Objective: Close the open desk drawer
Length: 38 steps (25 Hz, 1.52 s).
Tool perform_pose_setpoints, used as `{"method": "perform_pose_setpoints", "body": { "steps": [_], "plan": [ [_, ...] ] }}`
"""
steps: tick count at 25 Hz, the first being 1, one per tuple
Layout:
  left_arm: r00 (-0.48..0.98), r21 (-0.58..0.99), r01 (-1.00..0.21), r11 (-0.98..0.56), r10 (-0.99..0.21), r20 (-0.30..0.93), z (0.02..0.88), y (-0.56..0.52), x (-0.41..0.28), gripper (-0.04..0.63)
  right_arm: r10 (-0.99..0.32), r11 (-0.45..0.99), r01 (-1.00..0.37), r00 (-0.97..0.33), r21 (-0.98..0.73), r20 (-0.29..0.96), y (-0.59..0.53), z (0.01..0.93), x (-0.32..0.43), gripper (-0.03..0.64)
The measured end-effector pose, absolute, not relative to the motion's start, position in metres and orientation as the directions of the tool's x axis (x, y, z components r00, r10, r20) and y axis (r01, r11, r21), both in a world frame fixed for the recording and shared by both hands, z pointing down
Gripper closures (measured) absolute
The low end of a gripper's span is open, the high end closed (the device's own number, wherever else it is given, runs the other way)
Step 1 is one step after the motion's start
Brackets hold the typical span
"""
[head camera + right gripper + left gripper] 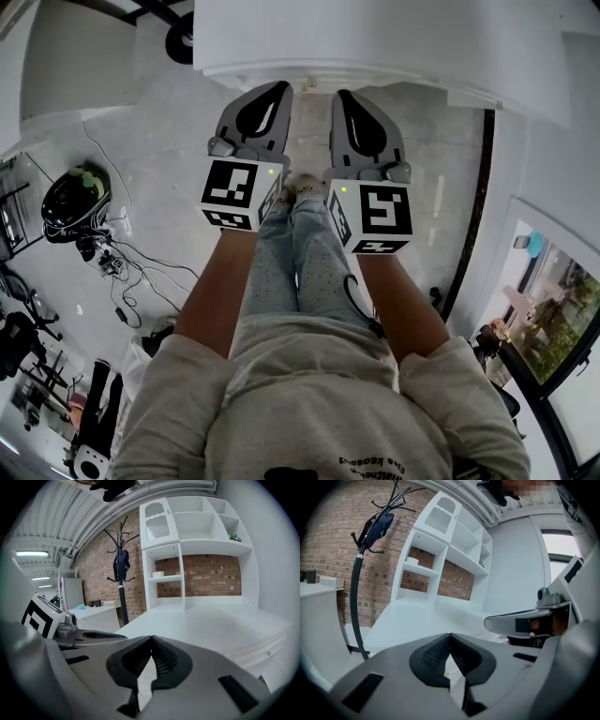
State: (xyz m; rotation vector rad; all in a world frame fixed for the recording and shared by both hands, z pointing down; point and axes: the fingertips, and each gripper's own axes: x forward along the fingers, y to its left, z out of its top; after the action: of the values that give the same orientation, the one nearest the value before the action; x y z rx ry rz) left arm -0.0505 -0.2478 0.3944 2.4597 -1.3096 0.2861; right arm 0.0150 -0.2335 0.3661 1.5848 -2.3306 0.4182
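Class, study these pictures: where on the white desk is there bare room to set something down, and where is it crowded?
The desk top is bare from the shelf unit at its back to its front edge. Crowded: the floor left of the person, strewn with cables; the coat rack stands beside the desk's left end.
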Motion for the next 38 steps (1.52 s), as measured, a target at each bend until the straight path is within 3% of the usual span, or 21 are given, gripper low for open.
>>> {"method": "perform_pose_setpoints", "body": {
  "steps": [15,38],
  "plan": [
    [0.533,0.119,-0.846,-0.520,-0.817,0.222,0.240,-0.176,-0.034,0.577,-0.896,0.352,-0.935,-0.353,-0.055,0.270,-0.171,0.231,0.042,0.588],
    [0.549,0.080,-0.836,-0.544,-0.826,0.126,0.104,-0.050,-0.016,0.577,-0.884,0.448,-0.894,-0.436,0.032,0.170,-0.047,0.104,0.039,0.588]
  ]
}}
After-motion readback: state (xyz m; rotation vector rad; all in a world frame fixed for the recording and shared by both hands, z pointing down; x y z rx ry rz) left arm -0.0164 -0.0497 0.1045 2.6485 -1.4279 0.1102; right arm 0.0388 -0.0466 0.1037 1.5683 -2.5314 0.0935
